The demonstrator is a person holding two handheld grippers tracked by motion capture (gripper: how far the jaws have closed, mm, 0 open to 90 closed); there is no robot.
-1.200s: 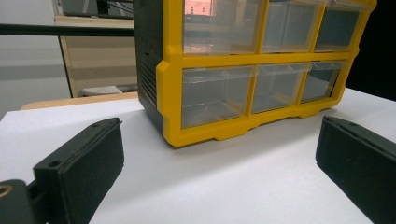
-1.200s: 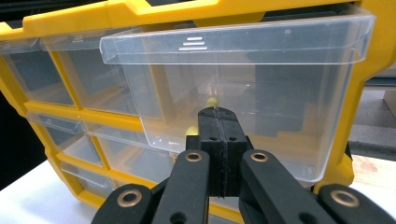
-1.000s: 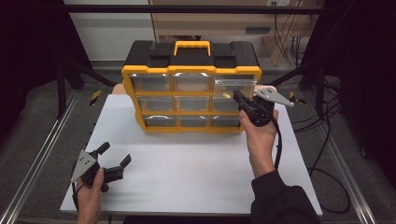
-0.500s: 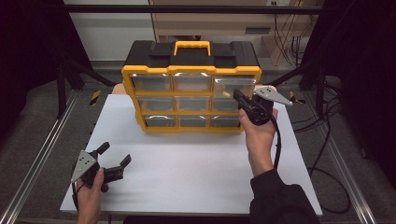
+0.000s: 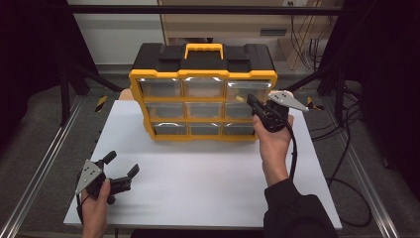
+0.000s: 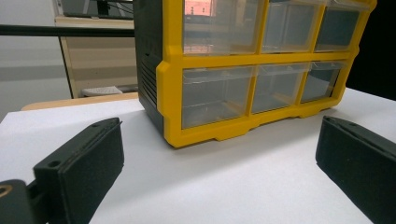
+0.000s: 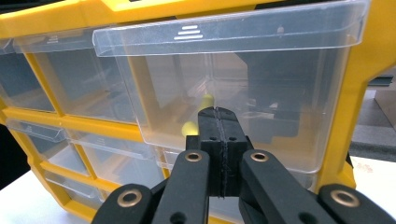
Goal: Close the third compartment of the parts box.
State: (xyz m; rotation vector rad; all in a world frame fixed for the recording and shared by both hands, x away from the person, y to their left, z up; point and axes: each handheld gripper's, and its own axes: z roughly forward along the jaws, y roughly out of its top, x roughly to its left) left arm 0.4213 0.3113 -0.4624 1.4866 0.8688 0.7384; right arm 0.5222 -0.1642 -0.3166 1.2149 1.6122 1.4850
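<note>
A yellow and black drawer organiser with clear drawers stands at the back of the white table. My right gripper is shut, its tips right at the front of the top right drawer. In the right gripper view the shut jaws sit against that clear drawer, which seems to stand slightly forward of its neighbours. A small yellow object lies inside it. My left gripper rests open near the table's front left, with nothing between its fingers. It faces the organiser's left corner.
Metal rails run along both sides of the table. A cable trails from the right gripper down past the forearm. Bare white tabletop lies between the two hands, in front of the organiser.
</note>
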